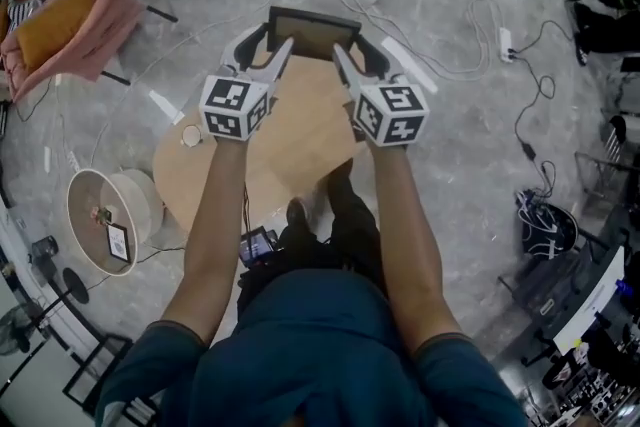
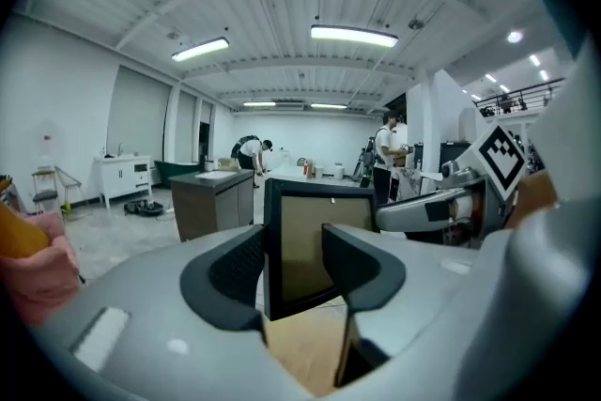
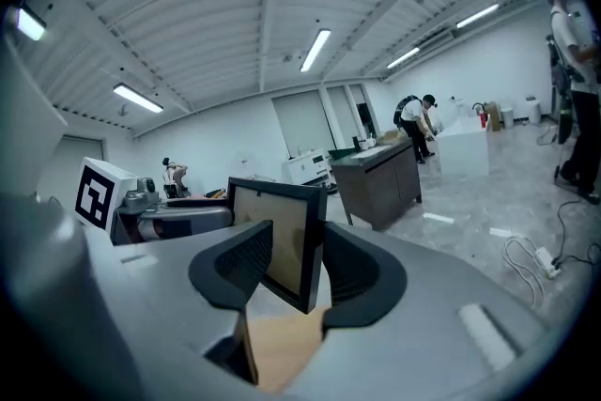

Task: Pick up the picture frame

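Dark picture frame [image 1: 313, 33], brown middle, at twelve o'clock. Left gripper [image 1: 268, 51] and right gripper [image 1: 358, 59] each pinch one side.

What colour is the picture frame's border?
Black; the frame shows best in the left gripper view.

No words, numbers or brand names can be read anywhere. The only printed signs are black-and-white square code patterns. One set is on the marker cube [image 1: 234, 107] of the left gripper [image 1: 267, 45], above the counter [image 1: 290, 155], and the other is on the cube [image 1: 392, 113] of the right gripper [image 1: 360, 55]. Neither carries any letters. Left of the counter, a small card [image 1: 118, 242] sits against a white drum [image 1: 95, 215], with print too small to read.
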